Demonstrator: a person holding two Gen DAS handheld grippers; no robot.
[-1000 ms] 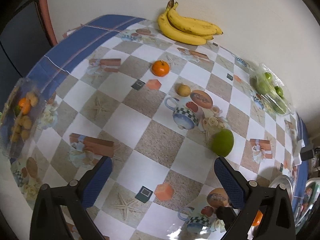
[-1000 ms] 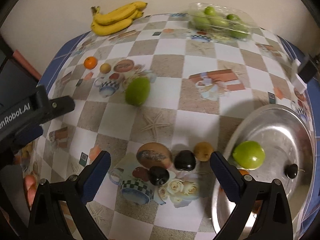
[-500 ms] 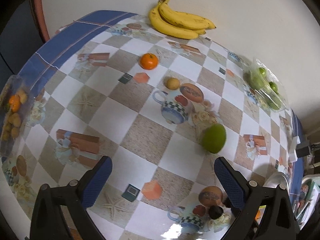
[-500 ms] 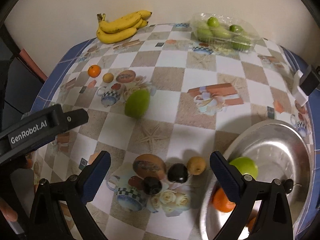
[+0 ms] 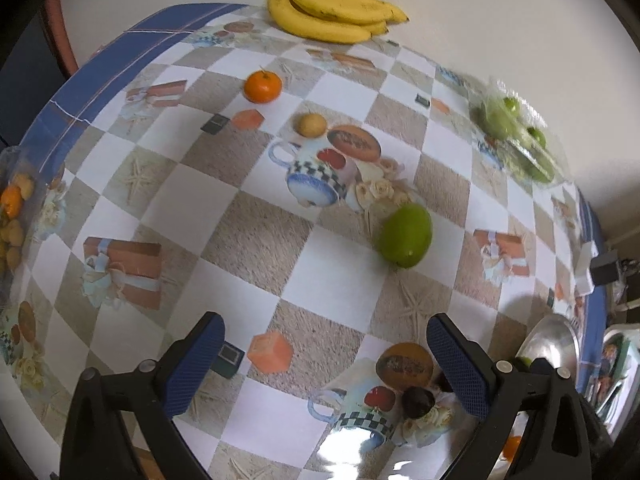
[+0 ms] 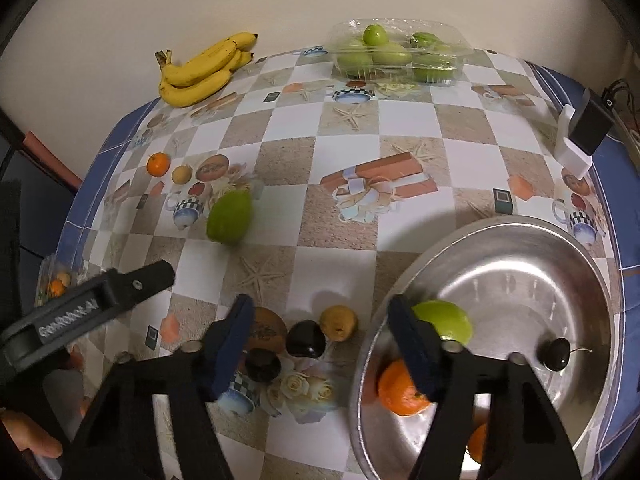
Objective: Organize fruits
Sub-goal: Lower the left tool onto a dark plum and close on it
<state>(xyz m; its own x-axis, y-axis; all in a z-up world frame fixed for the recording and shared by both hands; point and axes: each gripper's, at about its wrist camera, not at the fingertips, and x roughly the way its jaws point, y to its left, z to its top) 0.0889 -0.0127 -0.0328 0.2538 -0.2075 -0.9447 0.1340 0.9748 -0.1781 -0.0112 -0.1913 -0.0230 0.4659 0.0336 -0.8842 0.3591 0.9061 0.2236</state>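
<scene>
Left gripper (image 5: 322,354) jaws spread wide, nothing between the blue pads but bare patterned tablecloth (image 5: 256,236); right gripper (image 6: 320,340) jaws closing, pads not pressing on anything, two dark plums and a small yellow fruit lying on the cloth in the gap

With the big green mango (image 6: 229,216) as landmark, from left to right in the right wrist view:
- far left and nearer, a clear bag of small orange and yellow fruit (image 6: 54,284) at the cloth's edge
- left and slightly beyond, a tangerine (image 6: 158,164), then a small yellow fruit (image 6: 181,174) just beside it
- beyond and a little left, a bunch of bananas (image 6: 202,70) against the wall
- nearer and right, a dark plum (image 6: 262,365), a second dark plum (image 6: 306,339) just beside it, then a yellow round fruit (image 6: 339,322) touching or nearly touching that plum
- far beyond and right, a clear plastic box of green fruit (image 6: 396,56) by the wall
- nearer and well right, a metal bowl (image 6: 520,240) holding a green apple (image 6: 448,320), an orange (image 6: 398,388), a second orange partly hidden behind the right finger (image 6: 478,442), and a dark cherry-like fruit with stem (image 6: 558,354)
- far right, a black and white box (image 6: 582,132) at the table edge

Left gripper's black arm, printed with white lettering, reaching in low left of the mango, well apart from it
</scene>
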